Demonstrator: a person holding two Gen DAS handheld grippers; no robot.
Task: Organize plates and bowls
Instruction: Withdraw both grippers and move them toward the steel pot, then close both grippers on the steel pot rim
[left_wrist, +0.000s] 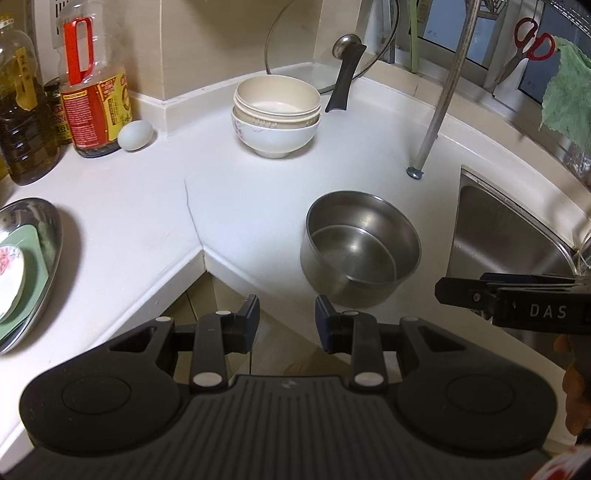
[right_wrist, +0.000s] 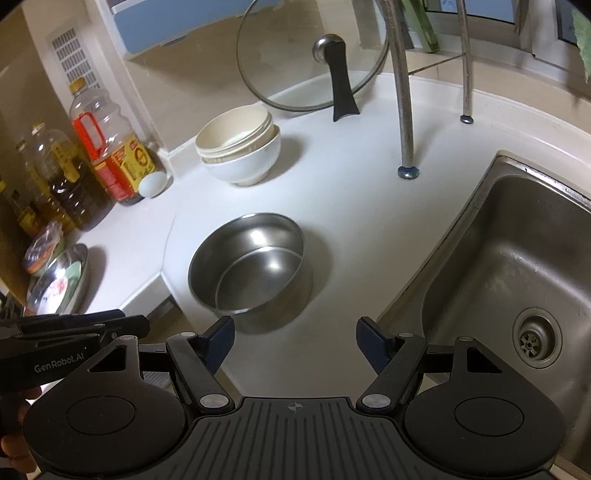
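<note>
Steel, stiff and slick, your nested steel bowls (right_wrist: 251, 266) sit near the surface's front edge beside the sink (right_wrist: 517, 258), so pinch the thin rim squarely; your left gripper (left_wrist: 284, 317) is part-open and empty, your right gripper (right_wrist: 295, 339) wide and empty

Steel bowls (right_wrist: 251, 269): nested, counter centre.
Stacked bowls (right_wrist: 238, 147): 11 o'clock, behind.
Sink (right_wrist: 517, 280): 3 o'clock.
Tray (left_wrist: 44, 236): 9 o'clock, holding plates (left_wrist: 11, 280).
</note>
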